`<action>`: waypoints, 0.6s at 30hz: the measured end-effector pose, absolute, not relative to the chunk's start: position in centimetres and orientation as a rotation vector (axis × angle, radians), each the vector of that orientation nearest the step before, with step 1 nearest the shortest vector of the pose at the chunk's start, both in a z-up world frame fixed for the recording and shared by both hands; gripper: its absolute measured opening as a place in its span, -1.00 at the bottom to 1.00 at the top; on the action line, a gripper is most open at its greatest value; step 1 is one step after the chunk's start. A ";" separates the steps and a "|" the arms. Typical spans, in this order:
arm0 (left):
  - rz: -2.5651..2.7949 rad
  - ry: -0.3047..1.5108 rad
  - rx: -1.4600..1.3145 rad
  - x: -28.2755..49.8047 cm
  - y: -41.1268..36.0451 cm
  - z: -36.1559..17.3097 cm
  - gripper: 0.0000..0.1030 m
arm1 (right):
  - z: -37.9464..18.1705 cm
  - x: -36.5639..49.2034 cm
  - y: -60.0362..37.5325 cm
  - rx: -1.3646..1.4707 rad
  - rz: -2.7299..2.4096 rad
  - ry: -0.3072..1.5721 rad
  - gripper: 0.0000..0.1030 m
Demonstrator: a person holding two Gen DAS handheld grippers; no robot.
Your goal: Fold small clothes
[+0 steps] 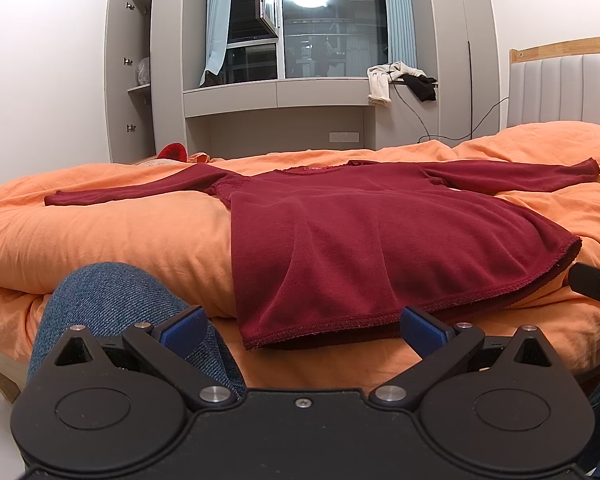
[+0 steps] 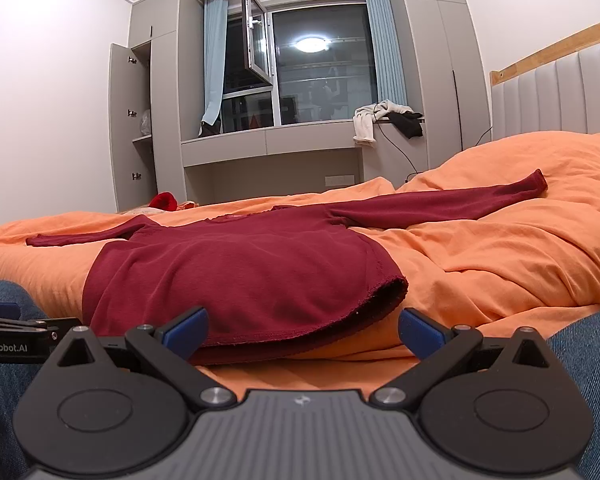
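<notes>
A small dark red long-sleeved sweater (image 1: 360,236) lies flat on the orange bed cover (image 1: 120,232), sleeves spread left and right, hem toward me. It also shows in the right wrist view (image 2: 240,276). My left gripper (image 1: 302,330) is open and empty, just short of the hem's left half. My right gripper (image 2: 302,330) is open and empty, just short of the hem's right corner. Part of the right gripper (image 1: 596,284) shows at the right edge of the left wrist view, and the left gripper (image 2: 12,336) shows at the left edge of the right wrist view.
The person's jeans-clad knee (image 1: 112,304) is at the bed's near edge, left of the hem; the other leg (image 2: 588,360) is at right. A padded headboard (image 1: 564,88) stands at right. Cabinets and a window ledge with clothes (image 1: 400,80) are beyond the bed. A red item (image 1: 174,151) lies at the far edge.
</notes>
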State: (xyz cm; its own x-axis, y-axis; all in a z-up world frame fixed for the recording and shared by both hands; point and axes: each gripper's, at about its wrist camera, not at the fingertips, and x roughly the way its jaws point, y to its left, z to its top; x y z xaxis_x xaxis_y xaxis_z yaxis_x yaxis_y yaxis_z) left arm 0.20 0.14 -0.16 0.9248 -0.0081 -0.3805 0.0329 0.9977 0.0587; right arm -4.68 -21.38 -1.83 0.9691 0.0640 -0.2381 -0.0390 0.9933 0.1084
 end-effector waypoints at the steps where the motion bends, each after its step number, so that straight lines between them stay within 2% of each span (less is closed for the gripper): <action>1: -0.021 0.390 0.065 0.2 0.1 -0.2 0.99 | -1.8 -4.7 -21.4 0.103 0.054 0.243 0.99; 18: -0.016 0.396 0.072 0.2 0.2 -0.4 0.99 | -1.8 -4.6 -21.4 0.112 0.039 0.257 0.99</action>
State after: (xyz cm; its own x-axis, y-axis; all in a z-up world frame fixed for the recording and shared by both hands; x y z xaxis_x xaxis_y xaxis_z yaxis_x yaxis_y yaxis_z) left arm 0.24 0.21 -0.44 0.9224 -0.0018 -0.3862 0.0298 0.9973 0.0666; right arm -4.58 -21.40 -1.80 0.9663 0.0525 -0.2518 -0.0238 0.9930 0.1158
